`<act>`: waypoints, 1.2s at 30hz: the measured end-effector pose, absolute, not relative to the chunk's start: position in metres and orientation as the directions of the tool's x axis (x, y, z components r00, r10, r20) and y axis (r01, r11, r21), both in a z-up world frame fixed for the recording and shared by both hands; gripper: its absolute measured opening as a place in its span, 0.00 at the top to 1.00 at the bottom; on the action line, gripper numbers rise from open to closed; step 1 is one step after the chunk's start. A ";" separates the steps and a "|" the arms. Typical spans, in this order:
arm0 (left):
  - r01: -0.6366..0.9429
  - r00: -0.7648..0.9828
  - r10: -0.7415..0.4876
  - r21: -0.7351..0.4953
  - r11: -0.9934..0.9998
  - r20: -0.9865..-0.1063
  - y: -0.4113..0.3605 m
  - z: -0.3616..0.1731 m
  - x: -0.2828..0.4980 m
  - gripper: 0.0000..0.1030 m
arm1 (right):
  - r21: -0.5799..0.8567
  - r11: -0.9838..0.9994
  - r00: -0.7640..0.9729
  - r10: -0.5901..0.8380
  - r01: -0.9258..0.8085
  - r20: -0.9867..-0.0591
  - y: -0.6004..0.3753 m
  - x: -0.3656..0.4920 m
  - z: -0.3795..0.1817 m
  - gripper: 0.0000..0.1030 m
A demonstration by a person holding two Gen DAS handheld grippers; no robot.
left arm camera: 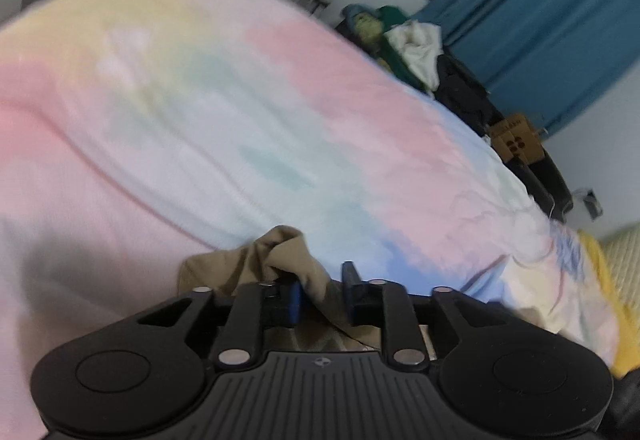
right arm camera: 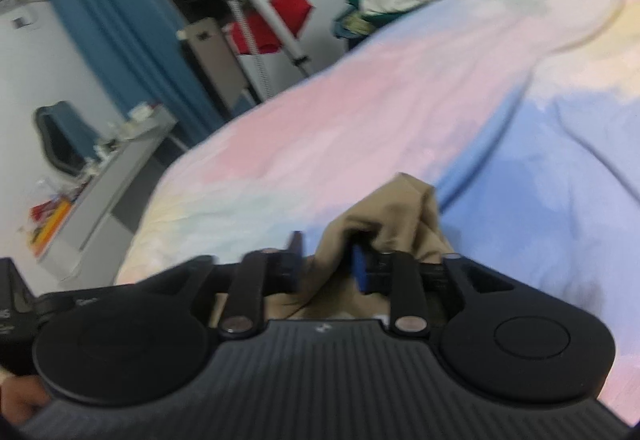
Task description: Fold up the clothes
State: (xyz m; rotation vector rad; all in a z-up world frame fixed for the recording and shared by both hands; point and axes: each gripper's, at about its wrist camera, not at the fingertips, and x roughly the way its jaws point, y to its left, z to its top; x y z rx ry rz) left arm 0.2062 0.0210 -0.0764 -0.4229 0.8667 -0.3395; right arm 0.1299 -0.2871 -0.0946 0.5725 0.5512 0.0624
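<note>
The left hand-held gripper (left arm camera: 322,290) is closed on a bunched fold of the tan garment (left arm camera: 280,256). Fabric fills the gap between its blue-padded fingers (left arm camera: 294,300) and rises in a crumpled peak above them.

The right hand-held gripper (right arm camera: 326,266) likewise clamps a fold of the tan garment (right arm camera: 396,208). The cloth passes between the fingers (right arm camera: 359,268) and stands up in a pointed ridge to the right of the jaw centre.

In both wrist views the garment sits directly at the gripper tips, above the pastel bedspread (left arm camera: 240,120), which is patterned in pink, blue, yellow and pale green. Only the gathered portion near each gripper is visible, so the garment's long axis and the way it points cannot be told. Whether it touches the bedspread (right arm camera: 440,100) cannot be told either.

Both frames are blurred. A pile of clothes (left arm camera: 416,48) lies at the far edge of the bed, and blue curtains (left arm camera: 552,20) hang behind it. A grey worktop (right arm camera: 120,168) carrying small items stands beside the bed in the right wrist view.
</note>
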 end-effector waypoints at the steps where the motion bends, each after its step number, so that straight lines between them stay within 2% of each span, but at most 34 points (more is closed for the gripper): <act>1: 0.140 0.618 -0.442 -0.463 0.875 -0.650 0.018 -0.073 0.201 0.68 | 0.527 0.846 0.862 0.211 0.075 -0.461 -0.287 0.127 -0.091 0.42; 2: 0.158 0.631 -0.427 -0.432 0.888 -0.648 0.014 -0.071 0.197 0.64 | 0.519 0.853 0.872 0.211 0.057 -0.442 -0.285 0.123 -0.086 0.36; 4: 0.167 0.664 -0.372 -0.357 0.919 -0.648 0.007 -0.068 0.187 0.44 | 0.483 0.875 0.892 0.199 0.025 -0.406 -0.282 0.115 -0.078 0.34; 7: 0.200 0.687 -0.355 -0.304 0.931 -0.635 0.002 -0.061 0.173 0.31 | 0.397 0.918 0.895 0.170 0.009 -0.413 -0.277 0.109 -0.072 0.34; 9: 0.225 0.698 -0.351 -0.275 0.935 -0.624 0.000 -0.057 0.163 0.28 | 0.331 0.943 0.880 0.142 0.018 -0.453 -0.273 0.110 -0.074 0.38; 11: 0.248 0.710 -0.348 -0.244 0.937 -0.613 -0.003 -0.053 0.153 0.27 | 0.279 0.960 0.861 0.119 0.027 -0.495 -0.269 0.113 -0.079 0.43; 15: 0.293 0.732 -0.342 -0.182 0.939 -0.589 -0.009 -0.044 0.134 0.26 | 0.278 0.960 0.851 0.119 0.033 -0.512 -0.268 0.111 -0.078 0.66; 17: 0.314 0.742 -0.341 -0.149 0.938 -0.577 -0.012 -0.040 0.124 0.24 | 0.256 0.966 0.854 0.107 0.032 -0.510 -0.266 0.106 -0.075 0.70; 20: 0.359 0.716 -0.370 -0.143 0.922 -0.591 -0.016 -0.041 0.113 0.23 | 0.263 0.964 0.858 0.117 0.022 -0.500 -0.264 0.098 -0.072 0.70; 24: 0.351 0.699 -0.350 -0.127 0.928 -0.624 -0.023 -0.057 0.121 0.23 | 0.254 0.967 0.851 0.110 0.029 -0.514 -0.264 0.101 -0.074 0.70; 30: 0.311 0.674 -0.324 -0.142 0.940 -0.663 -0.022 -0.073 0.144 0.23 | 0.237 0.970 0.779 0.106 0.056 -0.618 -0.264 0.123 -0.104 0.70; 36: 0.328 0.690 -0.319 -0.112 0.938 -0.650 -0.024 -0.064 0.135 0.24 | 0.227 0.973 0.797 0.100 0.047 -0.596 -0.259 0.115 -0.096 0.70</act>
